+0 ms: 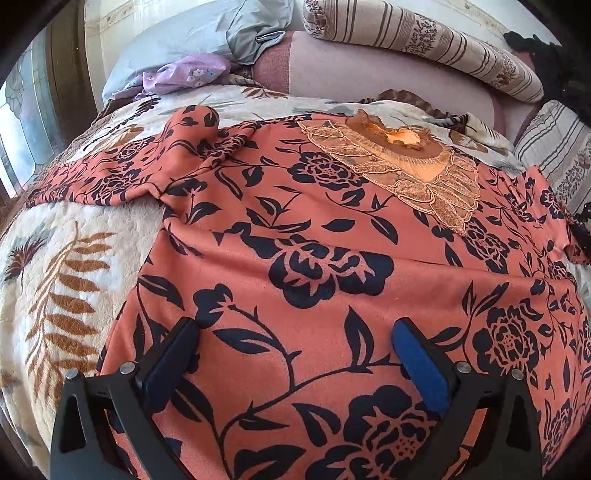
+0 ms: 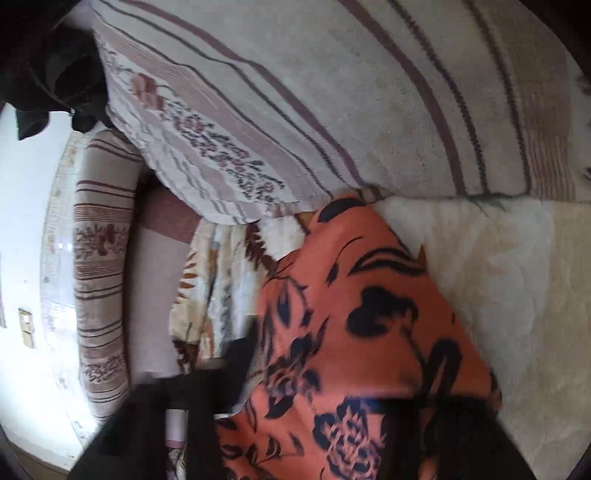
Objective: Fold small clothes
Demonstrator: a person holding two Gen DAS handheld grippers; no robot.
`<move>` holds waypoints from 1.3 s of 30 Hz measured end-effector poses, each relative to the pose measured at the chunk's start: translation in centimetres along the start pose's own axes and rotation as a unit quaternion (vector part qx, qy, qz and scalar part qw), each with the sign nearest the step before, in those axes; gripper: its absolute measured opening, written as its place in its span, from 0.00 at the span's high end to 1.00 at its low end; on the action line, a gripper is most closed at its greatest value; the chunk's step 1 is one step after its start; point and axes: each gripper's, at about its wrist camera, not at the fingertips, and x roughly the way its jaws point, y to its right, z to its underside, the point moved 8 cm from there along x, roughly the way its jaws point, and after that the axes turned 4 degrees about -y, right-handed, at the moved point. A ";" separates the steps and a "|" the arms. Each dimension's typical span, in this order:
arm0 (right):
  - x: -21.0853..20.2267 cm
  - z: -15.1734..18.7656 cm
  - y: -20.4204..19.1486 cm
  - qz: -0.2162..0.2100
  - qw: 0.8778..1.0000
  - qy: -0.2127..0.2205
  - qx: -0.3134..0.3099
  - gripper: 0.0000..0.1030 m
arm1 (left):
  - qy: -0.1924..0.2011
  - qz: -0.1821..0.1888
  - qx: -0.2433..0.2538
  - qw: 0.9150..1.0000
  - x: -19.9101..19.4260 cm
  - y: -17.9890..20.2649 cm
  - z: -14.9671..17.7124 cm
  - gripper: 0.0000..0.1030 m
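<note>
Both tongs work the floral top (image 1: 295, 229): my left tongs (image 1: 295, 354) gape above its hem, ready to pinch; my right tongs (image 2: 314, 424) blur, grip unclear.

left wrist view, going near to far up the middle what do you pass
left gripper, its fingers wide apart → orange floral garment spread flat → its embroidered collar → leaf-print blanket → pinkish sheet → striped bolster pillow

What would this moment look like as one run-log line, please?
orange floral top: spread flat on blanket | left gripper: open, above hem | right gripper: blurred, state unclear
</note>
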 end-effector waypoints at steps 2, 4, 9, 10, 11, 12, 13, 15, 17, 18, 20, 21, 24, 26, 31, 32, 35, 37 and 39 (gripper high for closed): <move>-0.8 0.1 -2.0 0.014 0.999 0.006 -0.046 0.93 | -0.002 0.004 -0.006 1.000 0.0 -0.1 -0.1 0.00; -2.2 1.3 -5.9 0.000 0.995 0.003 -0.102 0.93 | -0.004 0.011 -0.015 1.000 0.0 -0.2 -0.2 0.00; -7.3 9.6 -20.9 -0.114 0.968 -0.026 -0.223 0.93 | -0.010 0.059 -0.064 0.996 -0.6 -1.1 -0.7 0.00; -8.6 12.3 -23.9 -0.144 0.958 -0.036 -0.244 0.93 | -0.010 0.073 -0.076 0.994 -0.8 -1.4 -0.7 0.00; -9.8 15.1 -26.8 -0.175 0.948 -0.047 -0.262 0.93 | -0.009 0.087 -0.089 0.992 -1.1 -1.7 -0.8 0.00; -11.1 18.1 -29.3 -0.206 0.937 -0.057 -0.277 0.93 | -0.009 0.101 -0.102 0.990 -1.4 -2.0 -0.9 0.00; -12.1 21.1 -31.2 -0.235 0.927 -0.068 -0.285 0.93 | -0.007 0.111 -0.114 0.987 -1.6 -2.3 -1.0 0.00; -12.9 27.1 -33.5 -0.279 0.908 -0.105 -0.293 0.92 | -0.001 0.120 -0.132 0.984 -2.2 -3.1 -1.0 0.00; -12.0 32.8 -33.4 -0.306 0.897 -0.148 -0.283 0.90 | 0.009 0.118 -0.147 0.982 -2.9 -4.2 -1.1 0.00; -10.8 35.1 -32.5 -0.308 0.896 -0.165 -0.274 0.90 | 0.015 0.116 -0.155 0.981 -3.2 -4.6 -1.3 0.00; -6.6 40.0 -29.5 -0.284 0.894 -0.224 -0.266 0.37 | 0.024 0.116 -0.175 0.977 -3.7 -5.7 -1.4 0.00; -3.8 42.1 -27.0 -0.250 0.898 -0.247 -0.265 0.00 | 0.028 0.117 -0.187 0.975 -3.8 -6.4 -1.4 0.00; 3.1 45.5 -17.4 -0.127 0.913 -0.306 -0.239 0.01 | 0.029 0.115 -0.222 0.968 -3.9 -8.2 -1.3 0.00; 4.3 45.6 -12.7 -0.106 0.911 -0.341 -0.208 0.02 | 0.027 0.118 -0.237 0.964 -3.8 -8.8 -1.2 0.00; -1.3 41.5 -11.2 -0.123 0.896 -0.292 -0.311 0.03 | 0.037 0.120 -0.231 0.965 -3.6 -8.2 -1.9 0.00; -2.9 40.0 -11.6 -0.119 0.894 -0.264 -0.342 0.03 | 0.039 0.124 -0.220 0.967 -3.6 -7.6 -2.1 0.00; -6.8 36.1 -10.8 -0.102 0.883 -0.171 -0.426 0.03 | 0.055 0.134 -0.185 0.972 -4.3 -6.2 -2.4 0.00; -7.2 34.8 -8.8 -0.084 0.870 -0.150 -0.463 0.03 | 0.045 0.175 -0.173 0.968 -4.5 -4.9 -2.7 0.00; -6.0 34.2 -5.5 -0.068 0.871 -0.159 -0.459 0.03 | 0.027 0.233 -0.195 0.952 -4.6 -3.9 -3.4 0.00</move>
